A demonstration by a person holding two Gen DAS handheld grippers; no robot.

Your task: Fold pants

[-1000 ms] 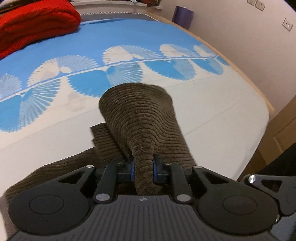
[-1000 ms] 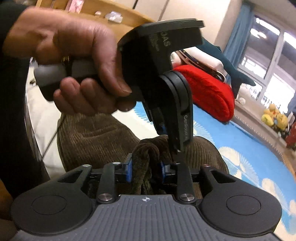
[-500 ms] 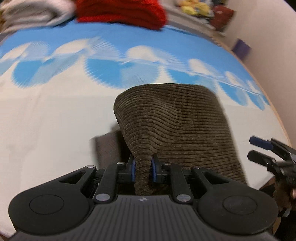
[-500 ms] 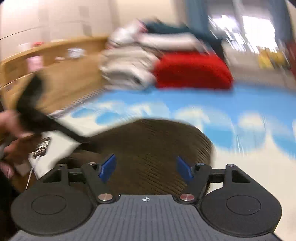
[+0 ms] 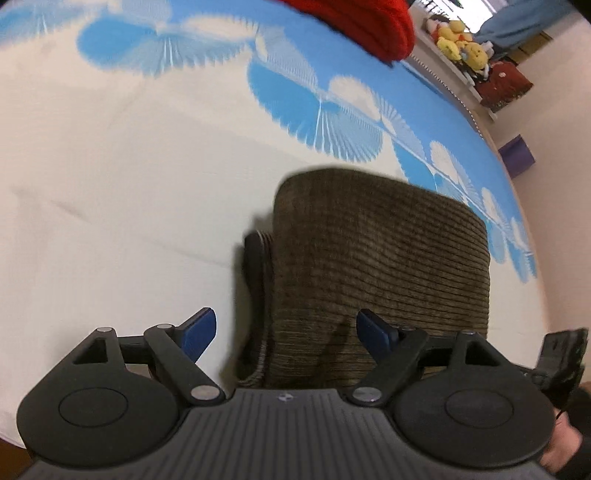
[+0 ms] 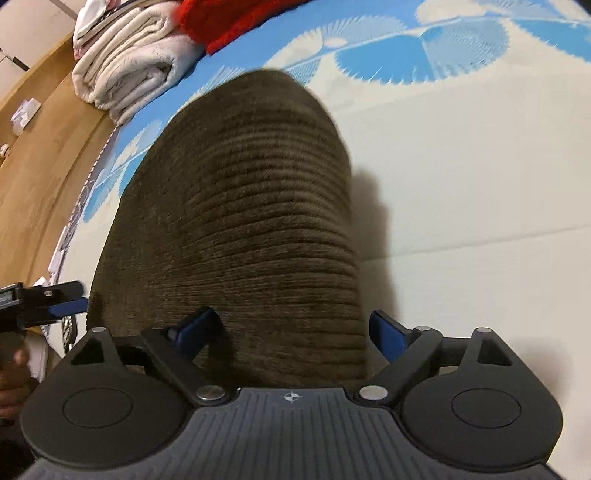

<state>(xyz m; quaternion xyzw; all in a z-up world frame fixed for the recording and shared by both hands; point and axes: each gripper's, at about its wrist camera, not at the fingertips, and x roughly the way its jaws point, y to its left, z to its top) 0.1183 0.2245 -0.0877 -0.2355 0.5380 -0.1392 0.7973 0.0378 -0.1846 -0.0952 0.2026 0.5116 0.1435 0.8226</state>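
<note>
both spread wide, gripping nothing: left gripper, right gripper. folded brown pants flat on bed, dead ahead at 12 o'clock, long axis running away; equally near.

A blue-and-white bed carries brown folded pants, red blanket, white towels.

Both grippers are spread wide and holding nothing, the left gripper and right gripper side by side near the front edge, each one peeking into the other's camera view.
</note>
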